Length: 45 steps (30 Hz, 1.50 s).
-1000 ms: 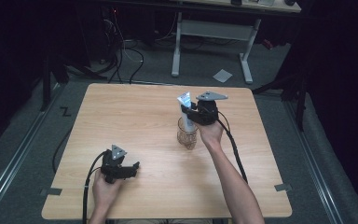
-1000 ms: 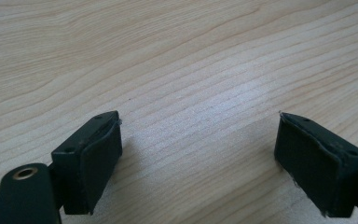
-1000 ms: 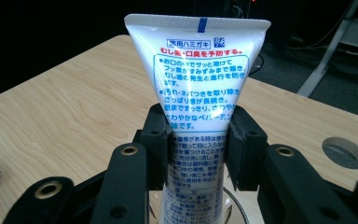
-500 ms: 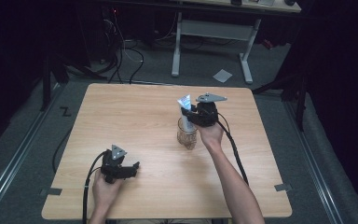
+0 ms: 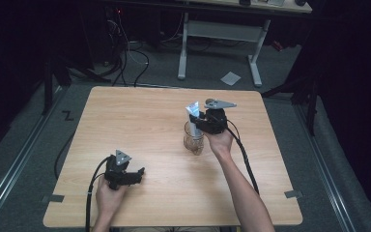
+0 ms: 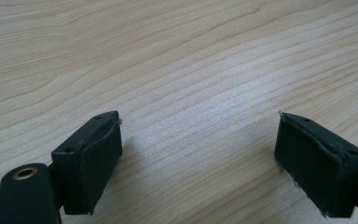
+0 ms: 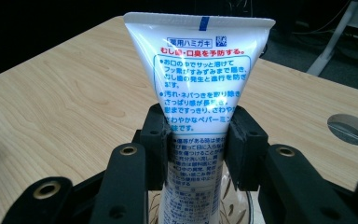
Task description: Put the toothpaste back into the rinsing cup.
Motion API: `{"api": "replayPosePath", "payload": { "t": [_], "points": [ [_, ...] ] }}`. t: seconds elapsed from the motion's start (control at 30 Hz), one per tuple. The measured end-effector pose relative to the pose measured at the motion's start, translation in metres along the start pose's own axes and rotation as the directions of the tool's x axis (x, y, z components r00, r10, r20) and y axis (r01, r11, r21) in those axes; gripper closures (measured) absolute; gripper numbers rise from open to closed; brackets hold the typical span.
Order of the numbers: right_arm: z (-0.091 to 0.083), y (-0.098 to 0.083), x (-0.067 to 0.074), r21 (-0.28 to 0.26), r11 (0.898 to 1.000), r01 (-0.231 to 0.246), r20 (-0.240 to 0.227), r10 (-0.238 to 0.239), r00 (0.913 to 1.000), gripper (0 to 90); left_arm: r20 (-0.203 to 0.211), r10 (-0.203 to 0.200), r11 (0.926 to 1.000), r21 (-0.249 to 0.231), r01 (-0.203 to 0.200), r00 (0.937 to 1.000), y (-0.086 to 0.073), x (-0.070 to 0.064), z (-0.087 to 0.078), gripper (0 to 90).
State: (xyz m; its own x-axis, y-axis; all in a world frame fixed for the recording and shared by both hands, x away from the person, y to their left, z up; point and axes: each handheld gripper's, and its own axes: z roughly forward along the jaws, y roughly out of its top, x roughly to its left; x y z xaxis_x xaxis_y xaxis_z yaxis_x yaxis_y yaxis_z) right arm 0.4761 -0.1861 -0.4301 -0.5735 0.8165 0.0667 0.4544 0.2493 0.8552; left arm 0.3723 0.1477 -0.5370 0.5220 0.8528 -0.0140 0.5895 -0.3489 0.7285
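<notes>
right gripper (image 7: 196, 137) fingers clamp an upright toothpaste tube (image 7: 196, 93), long axis vertical, lower end inside the glass (image 5: 193, 139) at frame centre. left gripper (image 6: 198, 163) fingers wide over bare bench (image 5: 140, 116), lower left.

Left gripper (image 5: 136, 174) sits lower left, jaws spread wide; right gripper (image 5: 195, 122) at centre, jaws clamped.

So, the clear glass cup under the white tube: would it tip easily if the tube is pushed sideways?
Probably yes. The clear patterned glass cup stands free on the wooden table, and the white plastic toothpaste tube rises well above its rim, so a sideways push would lever it. Being glass, it may slide and could break. The right tongs clamp the tube, which looks soft.
</notes>
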Motion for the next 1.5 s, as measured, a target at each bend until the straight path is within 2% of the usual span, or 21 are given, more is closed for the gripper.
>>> {"api": "replayPosePath", "payload": {
  "t": [0.17,0.57,0.73,0.9,1.07,1.23,1.5],
  "points": [
    [0.001,-0.003,-0.001,0.016,1.000,0.003,0.002,-0.003,1.0000,63.6,0.000,0.000,1.0000,0.000,0.000,1.0000,0.000,0.000,0.000,15.2],
    [-0.001,-0.015,-0.002,0.009,1.000,-0.011,-0.002,0.011,0.9999,63.4,0.001,0.000,1.0000,0.001,0.000,1.0000,0.000,0.000,0.000,15.2],
    [-0.002,-0.019,0.000,0.007,1.000,-0.007,-0.002,0.007,1.0000,62.9,0.000,0.000,1.0000,0.000,0.000,1.0000,0.000,0.000,0.000,15.2],
    [-0.001,-0.022,0.002,0.010,1.000,0.020,0.003,-0.020,0.9998,62.1,0.001,0.000,1.0000,0.001,0.000,1.0000,0.000,0.000,0.000,15.2],
    [-0.001,-0.027,0.002,0.014,1.000,0.009,-0.001,-0.009,1.0000,61.1,0.000,0.000,1.0000,0.000,0.000,1.0000,0.000,0.000,0.000,15.2],
    [-0.004,-0.032,0.002,0.024,0.999,0.021,0.003,-0.021,0.9998,59.5,0.000,0.000,1.0000,0.000,0.000,1.0000,0.000,0.000,0.000,15.2],
    [-0.011,-0.039,0.002,0.004,1.000,0.022,0.000,-0.022,0.9998,58.0,0.000,0.000,1.0000,0.000,0.000,1.0000,0.000,0.000,0.000,15.2]
  ]
}}
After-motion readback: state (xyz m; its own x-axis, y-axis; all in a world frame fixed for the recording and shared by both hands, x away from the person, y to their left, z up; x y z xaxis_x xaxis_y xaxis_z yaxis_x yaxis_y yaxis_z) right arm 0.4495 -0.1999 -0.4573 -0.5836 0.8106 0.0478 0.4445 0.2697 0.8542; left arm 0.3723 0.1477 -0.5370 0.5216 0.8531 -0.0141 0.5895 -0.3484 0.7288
